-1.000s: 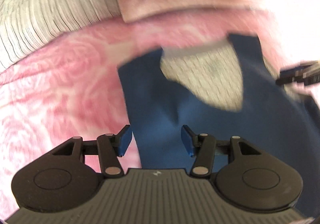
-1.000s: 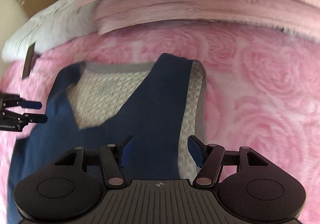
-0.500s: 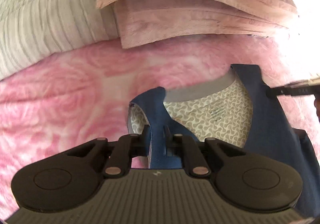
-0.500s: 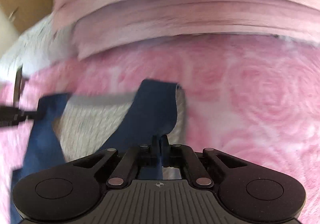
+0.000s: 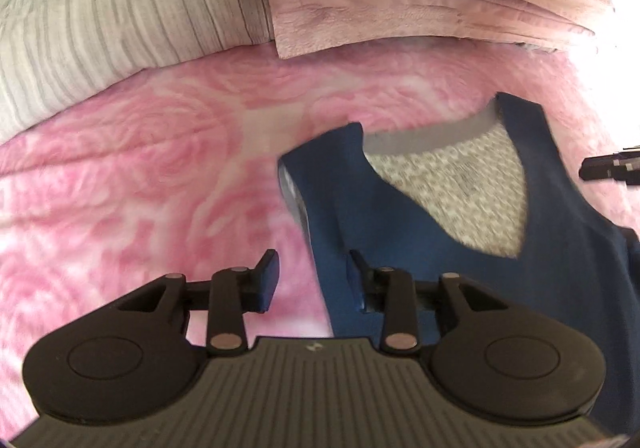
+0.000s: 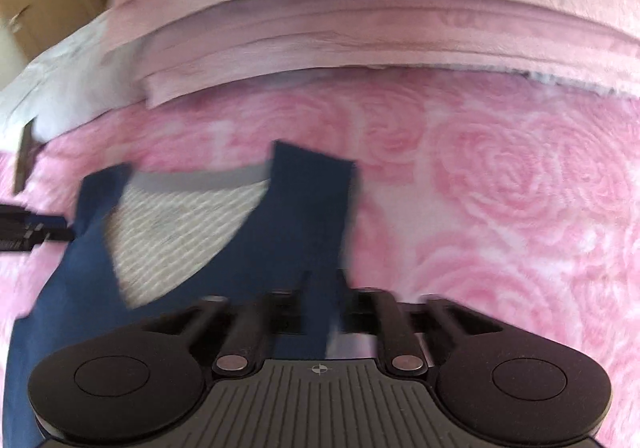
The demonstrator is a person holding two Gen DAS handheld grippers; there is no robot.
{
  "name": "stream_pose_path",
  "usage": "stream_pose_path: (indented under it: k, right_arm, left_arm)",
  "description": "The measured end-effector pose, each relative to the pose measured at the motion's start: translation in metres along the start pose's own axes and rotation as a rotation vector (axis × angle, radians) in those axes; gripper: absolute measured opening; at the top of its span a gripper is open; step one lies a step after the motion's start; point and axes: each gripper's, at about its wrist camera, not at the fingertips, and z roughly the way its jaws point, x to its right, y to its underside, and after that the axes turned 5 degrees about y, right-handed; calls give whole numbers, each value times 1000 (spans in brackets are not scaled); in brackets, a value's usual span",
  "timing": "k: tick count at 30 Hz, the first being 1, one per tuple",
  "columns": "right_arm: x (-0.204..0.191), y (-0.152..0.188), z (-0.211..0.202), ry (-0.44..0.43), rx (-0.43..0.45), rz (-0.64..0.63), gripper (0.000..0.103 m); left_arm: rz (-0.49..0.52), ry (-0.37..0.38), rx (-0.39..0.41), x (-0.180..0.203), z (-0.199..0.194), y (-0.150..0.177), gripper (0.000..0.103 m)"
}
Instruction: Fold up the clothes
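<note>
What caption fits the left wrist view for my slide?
Left tool opening beside a navy vest's shoulder strap on a pink rose bedspread.

Black gripper (image 5: 310,278), blue pads (image 5: 269,280)

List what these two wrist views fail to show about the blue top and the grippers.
- Blue top: lower body cut off by the frame edge and the left gripper.
- Right gripper: motion blur smears the opening jaws; strap contact unclear.
- Printed neck label: blurred, unreadable.
</note>
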Motion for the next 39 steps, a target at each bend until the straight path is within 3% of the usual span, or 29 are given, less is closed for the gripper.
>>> stream_pose_path:
  k: [1, 5, 8, 13, 18, 20, 23, 25, 30, 34, 36, 39]
  right_arm:
    - [-8, 9, -7, -19, -1, -13, 57]
    - [-39, 51, -30, -123, -28, -70, 57]
    - [-54, 92, -34, -152, -110, -110, 57]
    - [-46, 146, -67, -101, -124, -206, 57]
    - [2, 177, -98, 51, -202, -130, 57]
    - [22, 190, -107, 137, -232, -80, 57]
    - [38, 202, -126, 184, -226, 32, 57]
    - [17, 204, -142, 196, -184, -36, 57]
    - [-36, 222, -166, 119, -98, -86, 57]
    - [-49, 239, -154, 10, -152, -37, 57]
    - [-39, 247, -148, 76, -180, -35, 57]
    - [-6, 257, -156, 151, -166, 97, 57]
  left_arm:
    - [-8, 2, 0, 1, -7, 7, 31]
    - [-31, 55, -35, 9, -36, 51, 31]
    - [14, 43, -109, 18, -46, 93, 32]
    - [43, -8, -127, 17, -71, 134, 33]
    - [49, -55, -122, 25, -102, 156, 32]
    - [72, -45, -116, 37, -117, 166, 32]
    - [114, -4, -115, 65, -142, 184, 32]
    - [139, 30, -119, 84, -154, 195, 32]
    - [196, 140, -183, 131, -164, 235, 32]
    - [262, 193, -249, 153, -161, 266, 32]
    - [270, 184, -259, 152, -163, 275, 33]
    - [262, 166, -256, 144, -169, 284, 33]
